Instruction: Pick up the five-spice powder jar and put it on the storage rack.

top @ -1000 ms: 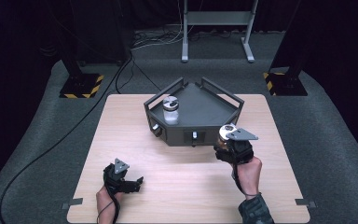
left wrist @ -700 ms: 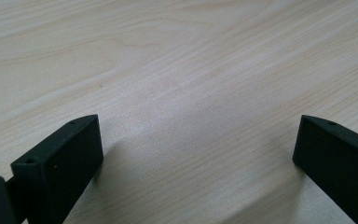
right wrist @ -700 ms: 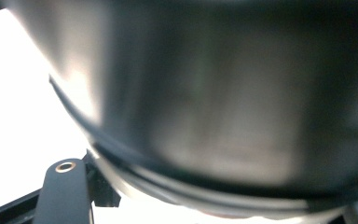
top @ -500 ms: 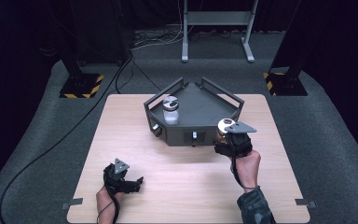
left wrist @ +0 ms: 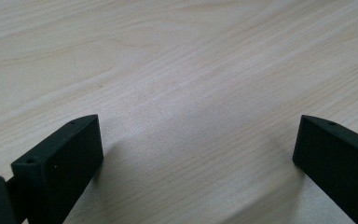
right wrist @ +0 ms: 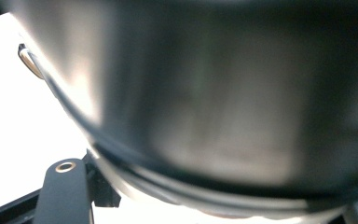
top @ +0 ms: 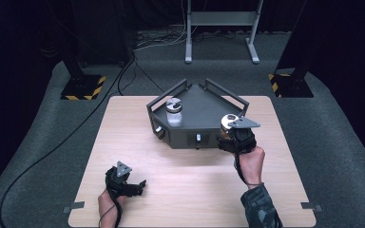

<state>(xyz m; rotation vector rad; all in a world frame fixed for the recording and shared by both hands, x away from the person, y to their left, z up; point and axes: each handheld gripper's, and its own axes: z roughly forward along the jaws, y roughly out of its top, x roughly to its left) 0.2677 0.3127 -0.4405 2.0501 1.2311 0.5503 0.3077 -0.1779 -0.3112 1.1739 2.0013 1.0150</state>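
The right claw (top: 229, 127) gripped a jar (top: 227, 121) by its body, white lid up, at the near right corner of a dark tray (top: 204, 102); the jar's blurred wall (right wrist: 205, 93) loomed right against that claw's camera. A second jar (top: 174, 111) stood in the tray, well off to the claw's left. The left claw (top: 140, 184) lay wide, holding nothing, low over the bare bench (left wrist: 177, 70)
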